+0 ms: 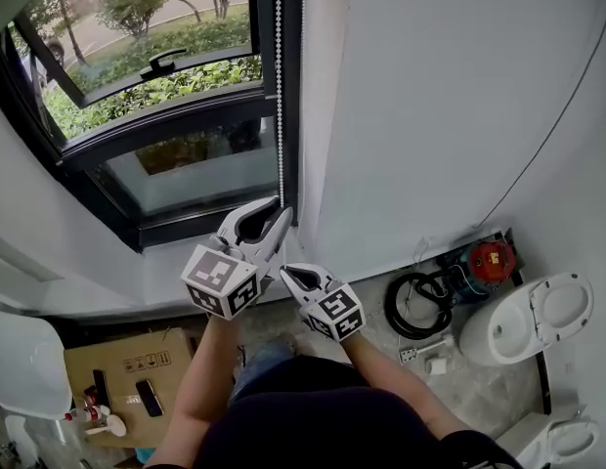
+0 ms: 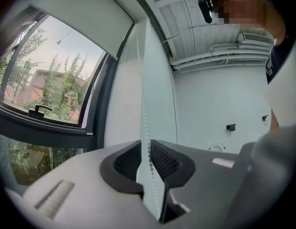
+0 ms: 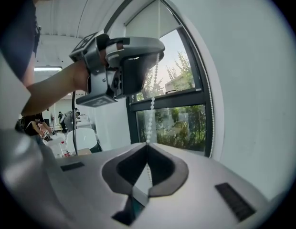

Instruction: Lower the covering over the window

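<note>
Claws nearest, two of them, stacked on the same cord. My right claw [image 3: 147,146] is the lower one. Its jaws are pressed together at the tips with the bead chain [image 3: 151,113] pinched between them. My left claw [image 2: 145,144] sits just above it with its jaws parted. The chain runs down through that gap and lies along one ribbed pad without being squeezed, and bare wall shows through beside it. So one claw grips and the other only straddles.

One strand of chain passes through both claws and rises straight up beside the right side of the window [image 1: 176,164] frame. In the right gripper view a second beaded line seems to run along the frame's far edge. I can't be sure it is the other side of the loop.

Past the chain, the window has two glazed parts that I can count. The upper one is a sash swung open, with a dark handle, and below it is a fixed pane. Trees and shrubs show outside.

Farthest up is the single roller blind [image 2: 86,23], which hangs from the top of the opening and covers only the uppermost part of the glass. I judge the lowering to be at an early stage, since nearly the whole window is bare. What remains is hand-over-hand pulling on the chain until the hem nears the sill.
</note>
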`<state>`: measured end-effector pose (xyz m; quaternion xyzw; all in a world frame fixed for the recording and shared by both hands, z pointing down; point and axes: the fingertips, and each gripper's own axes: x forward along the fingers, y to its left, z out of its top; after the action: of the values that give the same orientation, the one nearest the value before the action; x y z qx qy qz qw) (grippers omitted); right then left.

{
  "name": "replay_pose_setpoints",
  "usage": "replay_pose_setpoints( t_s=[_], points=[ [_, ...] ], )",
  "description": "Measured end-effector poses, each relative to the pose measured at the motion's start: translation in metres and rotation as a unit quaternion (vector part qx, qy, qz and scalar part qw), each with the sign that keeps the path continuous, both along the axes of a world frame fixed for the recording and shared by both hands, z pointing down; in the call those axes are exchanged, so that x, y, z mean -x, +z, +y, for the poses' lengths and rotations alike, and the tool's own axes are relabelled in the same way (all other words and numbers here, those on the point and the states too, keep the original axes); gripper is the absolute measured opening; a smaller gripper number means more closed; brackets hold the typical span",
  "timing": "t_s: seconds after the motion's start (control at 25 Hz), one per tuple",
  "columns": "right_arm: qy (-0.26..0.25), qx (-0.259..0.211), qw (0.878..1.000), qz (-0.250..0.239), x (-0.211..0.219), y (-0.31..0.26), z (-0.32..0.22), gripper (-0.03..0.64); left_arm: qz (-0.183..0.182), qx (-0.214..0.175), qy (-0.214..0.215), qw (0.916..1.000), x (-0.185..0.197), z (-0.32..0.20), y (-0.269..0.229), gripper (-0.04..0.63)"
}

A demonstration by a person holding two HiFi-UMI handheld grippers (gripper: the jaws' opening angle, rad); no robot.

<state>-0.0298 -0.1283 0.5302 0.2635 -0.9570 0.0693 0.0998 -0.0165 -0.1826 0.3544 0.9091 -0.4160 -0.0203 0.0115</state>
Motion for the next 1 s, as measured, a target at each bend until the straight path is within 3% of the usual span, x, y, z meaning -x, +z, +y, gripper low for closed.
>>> replay_pose_setpoints(
  t_s=[0.08,0.28,0.44,1.0],
  points=[
    [0.002,0.000,1.000,0.001,-0.001,0.000,-0.001,0.012,0.000,0.007,0.005,1.0000,-0.003,0.001,0.000,0.018],
    [0.018,0.038,0.999,-0.025,-0.006,0.002,-0.006,0.012,-0.009,0.010,0.005,0.9999,-0.005,0.005,0.000,0.012],
    [0.016,0.046,0.999,0.013,-0.008,0.020,-0.006,0.012,-0.020,0.036,0.008,0.9991,-0.004,0.006,0.019,0.012],
    [0.001,0.089,0.993,0.074,-0.017,0.063,0.002,0.012,-0.009,0.087,0.001,0.9962,-0.007,0.012,0.067,0.012]
  ],
)
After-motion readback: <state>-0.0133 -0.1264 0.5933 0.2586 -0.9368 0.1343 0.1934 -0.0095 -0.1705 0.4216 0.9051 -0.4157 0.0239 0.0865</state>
